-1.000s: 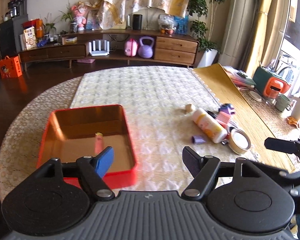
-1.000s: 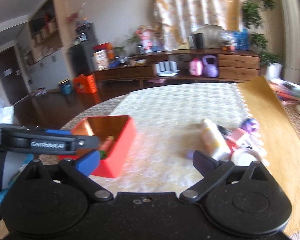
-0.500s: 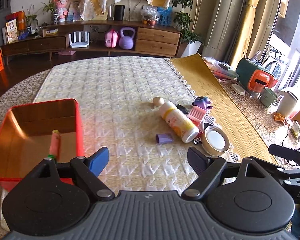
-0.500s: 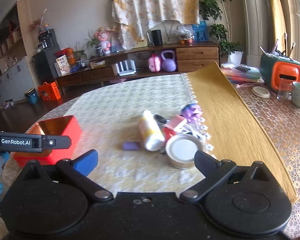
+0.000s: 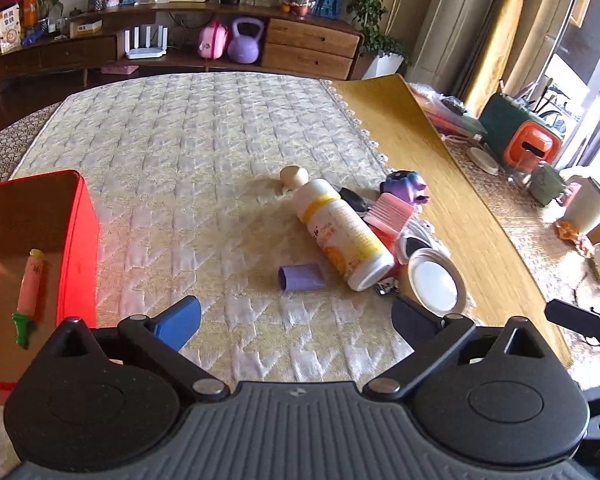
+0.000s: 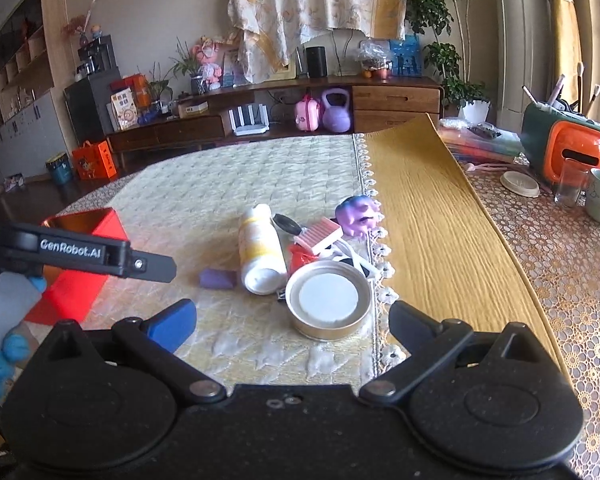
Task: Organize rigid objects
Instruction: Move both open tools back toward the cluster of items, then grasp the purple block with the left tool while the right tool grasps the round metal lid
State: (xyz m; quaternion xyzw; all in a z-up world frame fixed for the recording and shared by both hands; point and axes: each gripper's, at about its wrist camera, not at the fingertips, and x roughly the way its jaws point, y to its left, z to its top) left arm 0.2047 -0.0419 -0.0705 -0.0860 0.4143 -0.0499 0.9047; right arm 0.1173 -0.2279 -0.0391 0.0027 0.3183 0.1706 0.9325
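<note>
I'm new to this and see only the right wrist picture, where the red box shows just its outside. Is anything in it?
Observer: Yes. The left wrist view shows a pink carrot-shaped toy lying on the floor of the red box.
Operator: Is anything hiding behind the white bottle?
Observer: A small beige ball sits on the cloth beside the top end of the white bottle.
Operator: Is the other tool holding something?
Observer: No. The left gripper is open, with nothing between its fingers.
</note>
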